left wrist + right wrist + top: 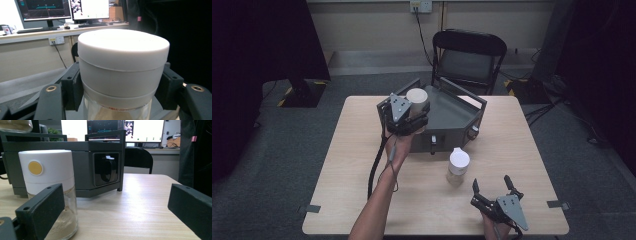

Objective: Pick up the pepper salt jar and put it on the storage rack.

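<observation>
My left gripper (412,119) is shut on a glass jar with a white lid (416,98), held in the air over the front left part of a dark grey metal rack (452,117). In the left gripper view the jaws clamp the jar (122,72) just under its lid. A second white-lidded jar (458,166) with pale powder stands on the wooden table (357,190) in front of the rack. My right gripper (492,186) rests open near the table's front edge, just right of that jar (48,187), with nothing between its jaws.
The rack (75,165) has a black latch on its front face (108,171). A black folding chair (468,57) stands behind the table. Monitors (67,8) sit on a desk along the far wall.
</observation>
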Action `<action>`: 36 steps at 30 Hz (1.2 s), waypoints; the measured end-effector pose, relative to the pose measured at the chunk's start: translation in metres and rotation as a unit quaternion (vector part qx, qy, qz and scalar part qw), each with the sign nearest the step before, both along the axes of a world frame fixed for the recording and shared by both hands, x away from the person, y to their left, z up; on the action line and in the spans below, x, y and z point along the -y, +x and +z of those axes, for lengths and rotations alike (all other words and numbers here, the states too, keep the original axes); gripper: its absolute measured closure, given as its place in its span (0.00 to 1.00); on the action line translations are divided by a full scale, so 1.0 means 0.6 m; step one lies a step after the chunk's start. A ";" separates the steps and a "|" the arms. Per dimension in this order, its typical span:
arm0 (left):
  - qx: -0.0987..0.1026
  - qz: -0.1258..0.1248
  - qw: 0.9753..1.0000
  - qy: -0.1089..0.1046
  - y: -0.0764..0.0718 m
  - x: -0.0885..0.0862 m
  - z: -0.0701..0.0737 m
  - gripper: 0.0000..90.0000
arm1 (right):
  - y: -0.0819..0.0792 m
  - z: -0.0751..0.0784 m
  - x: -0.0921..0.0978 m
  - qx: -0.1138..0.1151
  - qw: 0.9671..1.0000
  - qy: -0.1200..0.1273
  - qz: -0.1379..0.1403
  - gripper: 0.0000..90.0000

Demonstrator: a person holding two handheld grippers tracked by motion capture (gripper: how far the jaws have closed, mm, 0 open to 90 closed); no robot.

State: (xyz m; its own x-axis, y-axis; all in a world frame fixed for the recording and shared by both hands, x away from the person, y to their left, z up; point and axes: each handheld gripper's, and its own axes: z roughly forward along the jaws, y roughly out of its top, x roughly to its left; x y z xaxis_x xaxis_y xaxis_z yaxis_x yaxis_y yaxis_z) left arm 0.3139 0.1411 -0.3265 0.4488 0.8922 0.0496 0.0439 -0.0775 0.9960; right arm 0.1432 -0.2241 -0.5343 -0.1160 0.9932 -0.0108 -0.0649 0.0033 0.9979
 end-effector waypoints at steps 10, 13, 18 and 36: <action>-0.006 0.017 1.000 -0.007 0.025 0.013 0.001 0.38 | 0.000 0.000 0.001 0.000 1.000 0.000 0.002 0.00; -0.006 0.021 1.000 -0.004 0.032 0.017 0.005 0.38 | 0.000 0.000 0.001 0.000 1.000 0.000 0.002 0.00; -0.019 0.031 0.999 -0.001 0.049 0.024 0.005 0.38 | 0.000 0.000 0.001 0.000 1.000 -0.001 0.003 0.00; -0.053 0.032 0.998 0.000 0.079 0.034 -0.012 0.38 | 0.000 0.000 0.002 0.000 1.000 0.000 0.004 0.00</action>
